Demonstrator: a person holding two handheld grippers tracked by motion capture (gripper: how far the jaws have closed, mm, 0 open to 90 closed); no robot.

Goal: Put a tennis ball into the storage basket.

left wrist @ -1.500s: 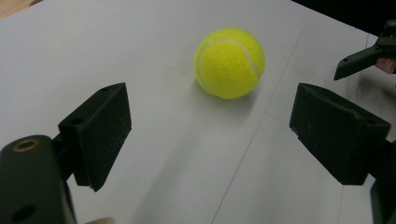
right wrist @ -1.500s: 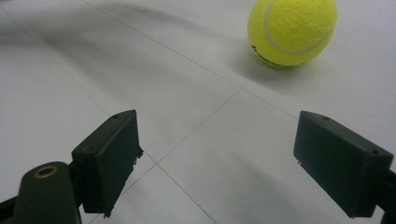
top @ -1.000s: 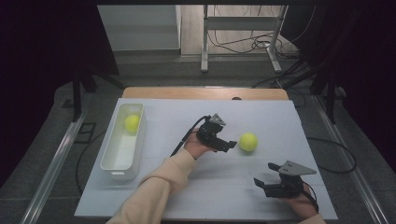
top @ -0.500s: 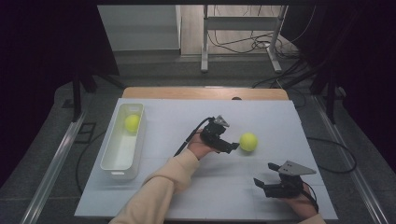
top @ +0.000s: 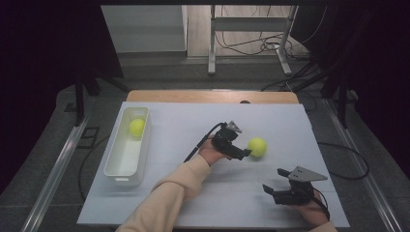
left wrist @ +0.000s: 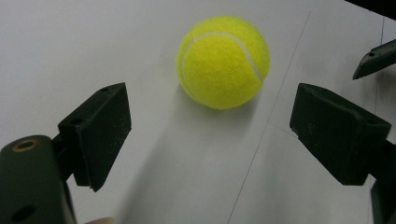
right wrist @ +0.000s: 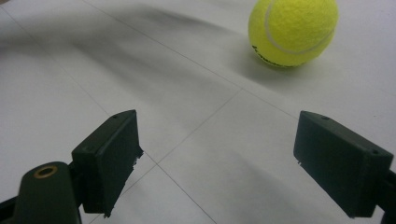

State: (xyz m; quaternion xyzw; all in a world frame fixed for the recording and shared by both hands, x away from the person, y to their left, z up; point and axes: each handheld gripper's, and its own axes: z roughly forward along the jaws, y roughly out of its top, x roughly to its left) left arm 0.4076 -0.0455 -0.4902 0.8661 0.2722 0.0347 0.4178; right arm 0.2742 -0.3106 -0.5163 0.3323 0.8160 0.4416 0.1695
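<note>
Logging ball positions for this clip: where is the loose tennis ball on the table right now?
In the high view the tennis ball lies on the white table, right of centre, just ahead of the open left gripper, untouched.

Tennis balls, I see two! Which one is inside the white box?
The tennis ball at the left sits inside the white box; the other ball lies on the table near the left gripper.

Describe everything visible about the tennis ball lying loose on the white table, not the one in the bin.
The tennis ball is bright yellow-green and fuzzy like felt, with a curved white seam and dark printing low on one side. It rests on the white table, right of centre, casting a soft shadow. The left claw sits just short of it, jaws open, not touching. Nothing else touches it.
</note>
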